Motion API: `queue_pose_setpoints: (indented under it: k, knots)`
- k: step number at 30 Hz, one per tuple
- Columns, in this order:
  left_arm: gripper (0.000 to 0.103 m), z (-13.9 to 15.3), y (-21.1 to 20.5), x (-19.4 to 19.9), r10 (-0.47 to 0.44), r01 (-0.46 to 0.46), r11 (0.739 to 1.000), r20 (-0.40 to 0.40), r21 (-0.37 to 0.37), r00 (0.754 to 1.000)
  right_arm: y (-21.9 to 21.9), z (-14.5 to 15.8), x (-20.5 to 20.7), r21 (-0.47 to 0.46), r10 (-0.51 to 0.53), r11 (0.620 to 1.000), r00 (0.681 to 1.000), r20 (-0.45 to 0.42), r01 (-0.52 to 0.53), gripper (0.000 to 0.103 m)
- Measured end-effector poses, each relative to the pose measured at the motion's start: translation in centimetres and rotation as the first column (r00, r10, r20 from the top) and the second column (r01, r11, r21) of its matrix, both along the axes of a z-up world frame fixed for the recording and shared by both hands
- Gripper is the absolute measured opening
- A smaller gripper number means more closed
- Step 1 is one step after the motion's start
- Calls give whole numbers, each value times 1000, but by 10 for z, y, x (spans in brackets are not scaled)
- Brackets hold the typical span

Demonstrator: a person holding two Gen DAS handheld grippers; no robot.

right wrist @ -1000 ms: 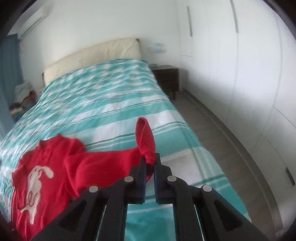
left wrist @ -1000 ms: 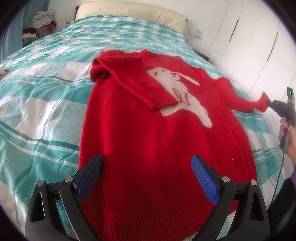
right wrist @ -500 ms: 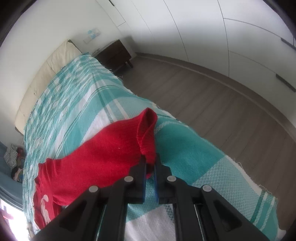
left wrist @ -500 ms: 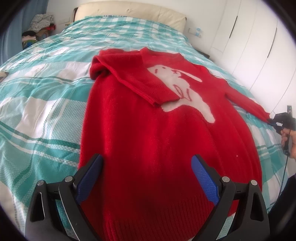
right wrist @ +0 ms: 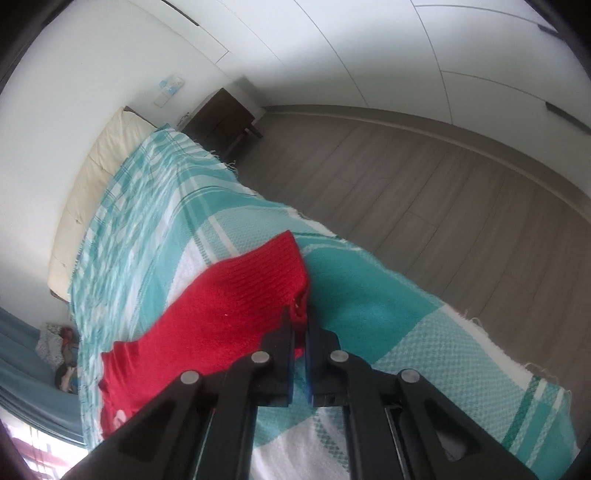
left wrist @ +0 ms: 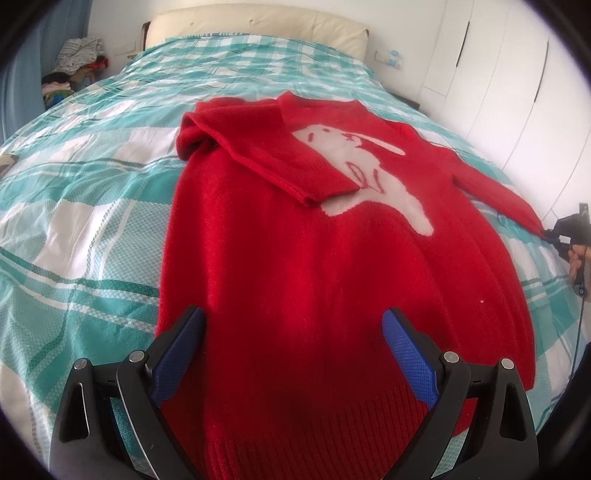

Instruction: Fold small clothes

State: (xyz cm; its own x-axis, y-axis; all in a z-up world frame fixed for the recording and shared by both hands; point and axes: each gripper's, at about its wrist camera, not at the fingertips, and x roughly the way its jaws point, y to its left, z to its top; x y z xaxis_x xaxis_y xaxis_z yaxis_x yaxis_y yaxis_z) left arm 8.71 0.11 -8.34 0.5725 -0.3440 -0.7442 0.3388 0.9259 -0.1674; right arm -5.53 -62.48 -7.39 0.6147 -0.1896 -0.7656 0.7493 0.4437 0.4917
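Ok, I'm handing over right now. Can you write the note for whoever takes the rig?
Left gripper: open, hovering over the hem of the red sweater, holding nothing.
Right gripper: shut on the cuff of the sweater's outstretched sleeve, near the edge of the bed.
Done: sweater laid flat, rabbit side up; the other sleeve folded across the chest.
Left: fold this sleeve in, then fold the body.

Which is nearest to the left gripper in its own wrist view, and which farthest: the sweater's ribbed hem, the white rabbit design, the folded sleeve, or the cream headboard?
From the left gripper:
1. Ribbed hem, right between the open fingers.
2. Folded sleeve, laid across the chest, and white rabbit design, right of centre: too close to call.
3. Cream headboard, at the far end of the bed.
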Motion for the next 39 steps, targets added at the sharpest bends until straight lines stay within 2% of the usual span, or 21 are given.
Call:
queue_pose_setpoints:
  k: [3, 8, 9, 10, 11, 12, 13, 16, 18, 21, 23, 24, 26, 28, 29, 31, 34, 39]
  knots:
    - [97, 0, -1, 0, -1, 1, 1000, -2, 1, 1000, 3, 0, 7, -38, 9, 999, 998, -56, -11, 3]
    - [97, 0, -1, 0, 0, 0, 1000, -2, 3, 1000, 4, 4, 5, -64, 2, 998, 997, -79, -7, 5]
    - [97, 0, -1, -1, 2, -2, 1000, -2, 3, 1000, 2, 6, 0, -62, -12, 998, 997, -76, 7, 10]
    - [97, 2, 0, -2, 3, -3, 1000, -3, 1, 1000, 1, 9, -5, -67, -36, 997, 995, -88, 30, 21]
    - [97, 5, 2, -5, 2, -2, 1000, -8, -2, 1000, 0, 14, -11, -78, -66, 995, 993, -99, 58, 40]
    - [97, 11, 4, -8, 0, 0, 1000, -11, -9, 1000, -2, 19, -19, -93, -96, 992, 991, -94, 87, 49]
    - [97, 18, 8, -13, 3, -3, 1000, -8, -22, 1000, -3, 26, -27, -114, -130, 986, 988, -84, 120, 58]
    - [97, 52, 26, -26, 10, -8, 998, 27, -62, 1000, -1, 54, -48, -208, -200, 960, 979, -49, 186, 58]
    - [97, 87, 33, -26, -11, 17, 998, 95, -61, 995, 8, 76, -56, -285, -207, 938, 978, -8, 196, 59]
    - [103, 139, 25, -9, -70, 74, 997, 203, -8, 977, 32, 103, -52, -380, -144, 912, 988, 53, 154, 63]
    - [103, 147, 0, 8, -196, 186, 980, 186, 70, 963, 54, 113, -42, -402, -62, 911, 995, 83, 91, 66]
    - [103, 140, -17, 16, -255, 233, 963, 172, 139, 952, 67, 115, -36, -406, -15, 913, 996, 92, 51, 66]
    - [103, 111, -49, 26, -366, 316, 905, 141, 286, 920, 93, 116, -22, -408, 88, 912, 992, 94, -42, 67]
    - [102, 75, -71, 37, -422, 366, 853, 79, 371, 903, 119, 112, -11, -403, 187, 905, 979, 82, -139, 67]
    - [99, 59, -77, 45, -430, 381, 838, 44, 389, 902, 131, 109, -8, -398, 229, 899, 971, 73, -183, 67]
    - [93, 38, -84, 58, -428, 401, 830, -17, 389, 904, 149, 102, -5, -390, 291, 886, 955, 50, -249, 67]
    - [93, 21, -85, 76, -406, 405, 843, -73, 354, 911, 167, 91, -4, -388, 348, 865, 937, 11, -317, 67]
    - [89, -2, -86, 88, -411, 439, 845, -153, 307, 899, 175, 84, 0, -392, 377, 853, 926, 4, -345, 67]
